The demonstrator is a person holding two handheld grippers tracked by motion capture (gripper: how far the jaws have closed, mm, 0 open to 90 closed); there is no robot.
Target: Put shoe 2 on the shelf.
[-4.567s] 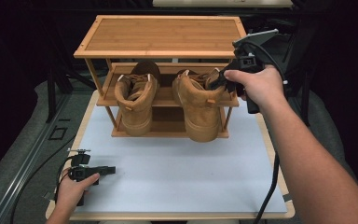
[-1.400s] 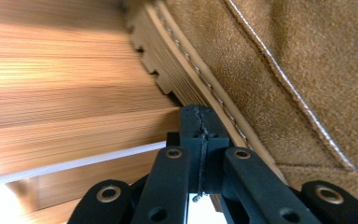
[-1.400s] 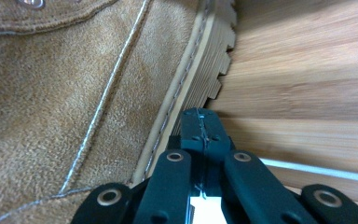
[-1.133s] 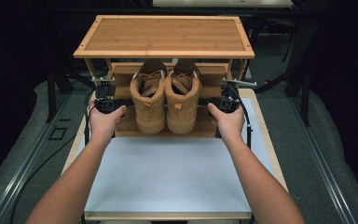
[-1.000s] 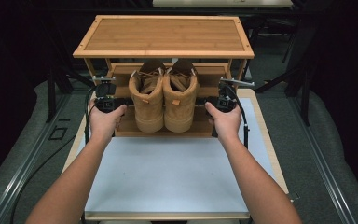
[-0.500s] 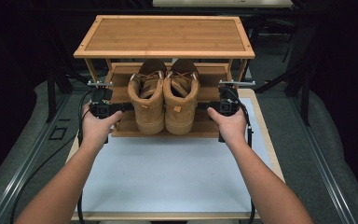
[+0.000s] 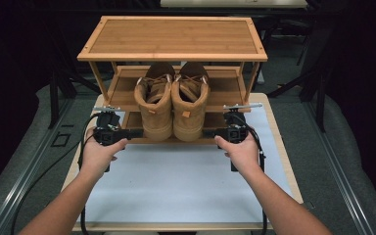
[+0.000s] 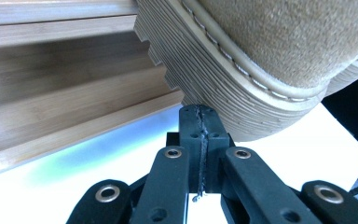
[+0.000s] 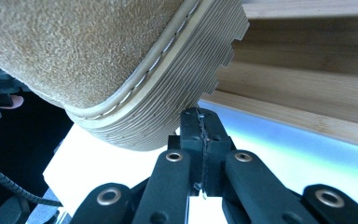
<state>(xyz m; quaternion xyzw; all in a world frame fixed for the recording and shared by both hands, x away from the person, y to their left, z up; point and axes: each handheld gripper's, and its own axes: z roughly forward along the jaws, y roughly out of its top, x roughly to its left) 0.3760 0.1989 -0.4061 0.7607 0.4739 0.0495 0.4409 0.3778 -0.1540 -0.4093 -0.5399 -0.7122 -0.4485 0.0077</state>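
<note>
Two tan suede boots, left boot [image 7: 154, 105] and right boot [image 7: 191, 105], stand side by side in the bamboo shoe rack [image 7: 171, 36], under its top shelf, heels toward me. My left gripper [image 7: 136, 132] is shut and points right at the left boot's heel. In the left gripper view its shut jaws [image 8: 200, 119] lie right under the ribbed sole [image 8: 214, 79]. My right gripper [image 7: 209, 132] is shut and points left at the right boot's heel. Its tip [image 9: 200, 120] sits just below that sole [image 9: 168, 100]. I cannot tell if either tip touches.
The rack stands at the far end of a white mat [image 7: 176, 181] on a wooden table [image 7: 281, 147]. Rack posts [image 7: 100, 81] flank the boots. Black cables [image 7: 83, 142] trail from both grippers. Dark floor and stands surround the table.
Both hands have drawn back toward me and slightly down, from beside the boots' sides to their heels. The boots stay together in the rack. Both grippers remain shut.
</note>
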